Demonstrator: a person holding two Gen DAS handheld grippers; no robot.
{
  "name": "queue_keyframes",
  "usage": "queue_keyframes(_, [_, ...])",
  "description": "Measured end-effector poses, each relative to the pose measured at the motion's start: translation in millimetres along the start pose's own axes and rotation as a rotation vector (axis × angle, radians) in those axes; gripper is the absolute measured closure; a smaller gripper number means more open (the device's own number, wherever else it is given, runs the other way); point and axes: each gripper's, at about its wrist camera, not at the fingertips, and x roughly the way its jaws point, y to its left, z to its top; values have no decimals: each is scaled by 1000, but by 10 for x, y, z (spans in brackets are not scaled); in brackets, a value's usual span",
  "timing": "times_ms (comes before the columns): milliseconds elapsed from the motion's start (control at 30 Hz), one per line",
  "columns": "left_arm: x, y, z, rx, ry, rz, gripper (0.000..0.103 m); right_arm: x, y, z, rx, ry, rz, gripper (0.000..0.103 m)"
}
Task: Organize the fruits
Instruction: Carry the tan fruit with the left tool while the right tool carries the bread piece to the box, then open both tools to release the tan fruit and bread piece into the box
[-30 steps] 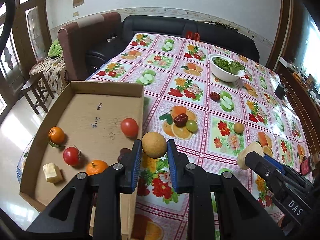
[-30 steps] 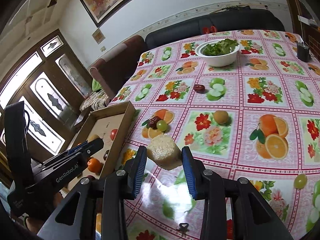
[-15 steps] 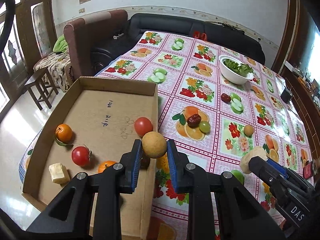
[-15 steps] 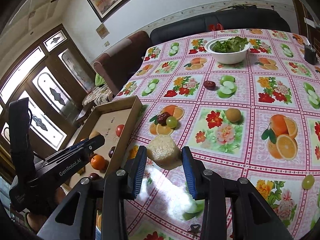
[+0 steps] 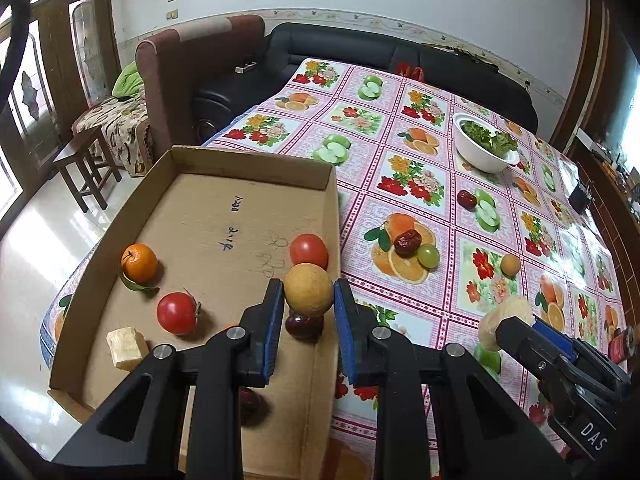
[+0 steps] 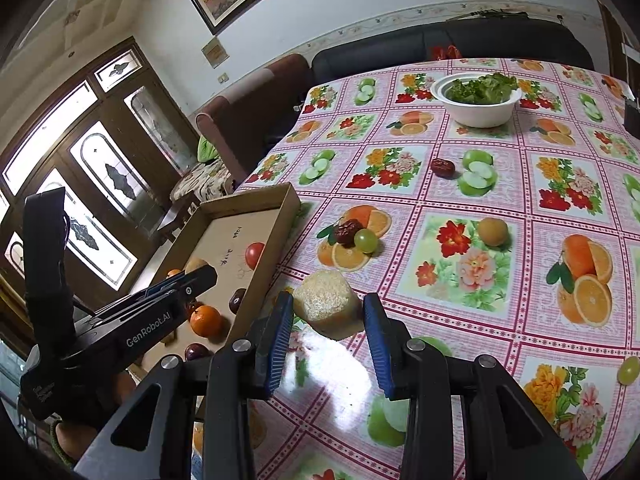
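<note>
A: Cardboard tray point(image 5: 224, 216) at the table's left edge. Inside it, from the left: pale cube point(image 5: 125, 347), orange with a leaf point(image 5: 139, 263), two red tomatoes point(image 5: 177, 313), dark plums near the right wall.

B: Left gripper point(image 5: 309, 304)?

A: Clamped on a round yellow-tan fruit point(image 5: 308, 289), blue pads pressed on both sides. The fruit hangs over the tray's right wall point(image 5: 331, 240), just above a dark plum point(image 5: 303, 326).

B: How to set it down well?

A: My read: carry it further left, to the bare floor between the tomatoes, lower it until it rests, then part the jaws. Round fruit will likely roll, so release low. Dropping it here risks landing on the plum or the wall.

B: Right gripper point(image 6: 327, 334)?

A: Closed on a pale rough chunk point(image 6: 328, 307), held above the tablecloth point(image 6: 520, 184), just right of the tray. It likely goes in next; both tools converge on one corner, so I'd go one at a time.

B: Farther right?

A: Loose on the cloth: a red date touching a green grape point(image 6: 366, 240), a small tan fruit point(image 6: 493, 231), another date point(image 6: 442, 168), a second grape point(image 6: 628, 370) far right. White bowl of greens point(image 6: 476, 98) at the back, well apart. Printed fruit on the cloth could be mistaken for real pieces.
</note>
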Motion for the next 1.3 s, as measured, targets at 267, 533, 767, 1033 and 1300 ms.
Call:
queue_keyframes(267, [69, 192, 48, -30, 14, 1, 80, 128, 121, 54, -23, 19, 9, 67])
queue_keyframes(533, [159, 648, 239, -97, 15, 41, 80, 410, 422, 242, -78, 38, 43, 67])
queue_keyframes(767, [307, 941, 406, -131, 20, 95, 80, 777, 716, 419, -126, 67, 67, 67])
queue_keyframes(1033, [601, 1064, 563, -158, 91, 98, 80, 1254, 943, 630, -166, 121, 66, 67])
queue_keyframes(1300, [916, 1103, 674, -164, 176, 123, 80, 1838, 1074, 722, -213, 211, 34, 67])
